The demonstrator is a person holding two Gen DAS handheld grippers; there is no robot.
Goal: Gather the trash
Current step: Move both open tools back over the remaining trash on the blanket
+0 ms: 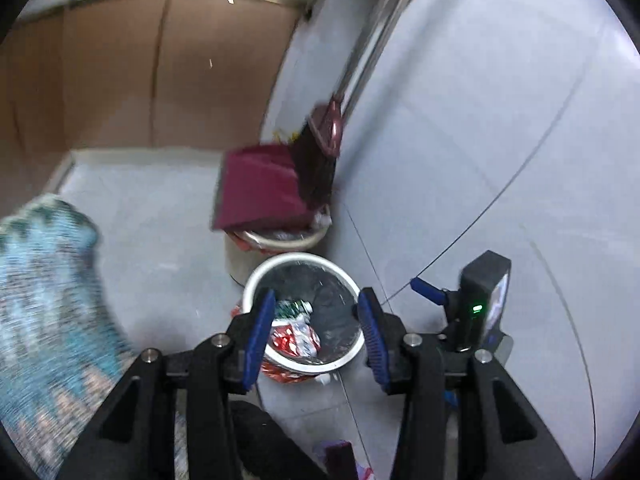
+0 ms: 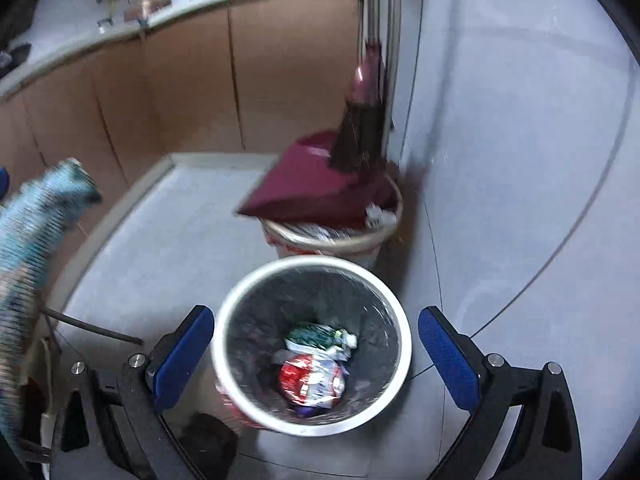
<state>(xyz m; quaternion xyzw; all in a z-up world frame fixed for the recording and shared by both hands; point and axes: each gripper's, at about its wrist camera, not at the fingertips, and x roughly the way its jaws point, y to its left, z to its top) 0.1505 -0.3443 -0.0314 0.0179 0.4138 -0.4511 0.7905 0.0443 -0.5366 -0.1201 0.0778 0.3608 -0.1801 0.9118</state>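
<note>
trash [image 1: 298, 334] sits at the bottom of the white bin [image 1: 256, 280], and from the left wrist view i see it framed right between and beyond my left gripper [image 1: 318, 336] pads: crumpled red-and-white and green wrappers. i judge them light, soft and crinkly, likely to slip or spring back, so i'd pinch a bunched fold rather than a flat face. the bin's black liner [image 1: 336, 312] is thin film and would tear or lift easily. my left jaws stand partly apart with nothing between them and touching nothing. ahead of the jaws a second bin [image 1: 280, 240] carries a maroon dustpan [image 1: 260, 188] and a broom [image 1: 320, 152].

from the right wrist view, the trash [image 2: 314, 372] lies low inside the bin [image 2: 240, 300], centred between the pads of my right gripper [image 2: 316, 360]. those jaws are spread wide, straddling the bin without contact as far as the blur lets me tell, and hold nothing. off to the left of the jaws hangs a blue patterned cloth [image 2: 36, 216].
</note>
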